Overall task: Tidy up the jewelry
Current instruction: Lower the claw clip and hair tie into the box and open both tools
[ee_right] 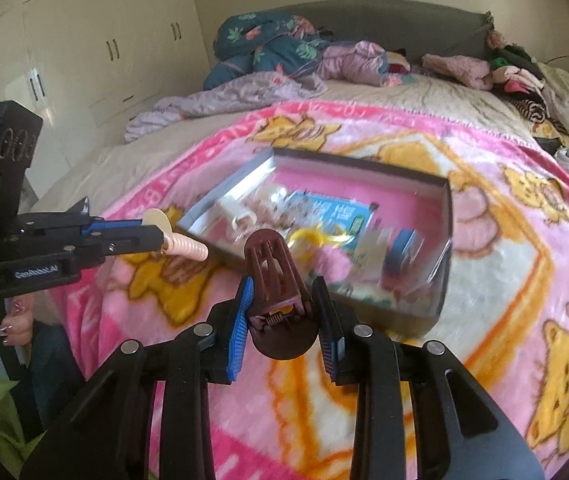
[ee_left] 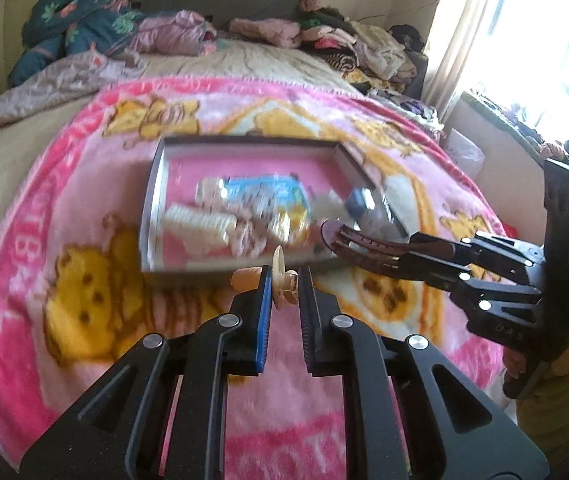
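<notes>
Nearest, the right claw [ee_right: 283,312] is clamped on a brown hair clip [ee_right: 274,276], and the left claw [ee_left: 285,286] pinches a cream ribbed hair clip [ee_left: 280,280]. Both hover just short of the open box [ee_right: 446,216] on the pink blanket [ee_right: 504,264], likely so each can be dropped inside.

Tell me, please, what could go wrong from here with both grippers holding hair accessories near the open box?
The left gripper pinches the cream ridged piece only near its disc end, so it could slip or twist out. The right gripper squeezes the brown hair clip near its spring; it might spring open or pop free. The box sits on a soft blanket and could tip if nudged.
</notes>
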Action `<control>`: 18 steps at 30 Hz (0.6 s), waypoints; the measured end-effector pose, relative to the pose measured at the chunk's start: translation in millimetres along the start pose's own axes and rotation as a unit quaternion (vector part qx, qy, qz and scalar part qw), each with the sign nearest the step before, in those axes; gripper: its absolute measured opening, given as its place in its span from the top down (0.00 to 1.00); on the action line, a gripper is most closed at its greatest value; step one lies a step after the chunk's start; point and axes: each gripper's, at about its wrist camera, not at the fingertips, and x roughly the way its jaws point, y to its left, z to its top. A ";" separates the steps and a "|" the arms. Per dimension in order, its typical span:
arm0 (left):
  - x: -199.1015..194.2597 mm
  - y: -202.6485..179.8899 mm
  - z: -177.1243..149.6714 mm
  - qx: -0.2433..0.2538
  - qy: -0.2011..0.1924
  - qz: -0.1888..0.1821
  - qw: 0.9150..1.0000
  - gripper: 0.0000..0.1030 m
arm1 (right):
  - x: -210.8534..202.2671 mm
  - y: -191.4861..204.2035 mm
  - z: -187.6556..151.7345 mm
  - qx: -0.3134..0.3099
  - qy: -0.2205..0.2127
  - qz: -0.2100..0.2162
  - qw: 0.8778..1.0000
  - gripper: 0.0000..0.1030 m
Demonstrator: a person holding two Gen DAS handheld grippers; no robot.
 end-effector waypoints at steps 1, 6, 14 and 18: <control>0.1 -1.7 6.3 0.005 -0.004 0.001 1.000 0.93 | -0.6 -3.2 3.8 0.002 -0.005 -0.003 1.000 0.72; 7.3 -3.5 31.2 0.013 -0.011 0.007 1.000 0.93 | 2.9 -18.6 19.1 0.011 -0.020 -0.018 1.000 0.72; 28.8 -0.6 60.6 0.017 -0.013 0.014 1.000 0.93 | 14.1 -40.4 33.7 0.025 -0.030 -0.036 0.999 0.72; 43.6 3.4 68.5 0.013 -0.009 0.015 1.000 0.93 | 22.4 -51.2 38.4 0.031 -0.031 -0.047 0.998 0.72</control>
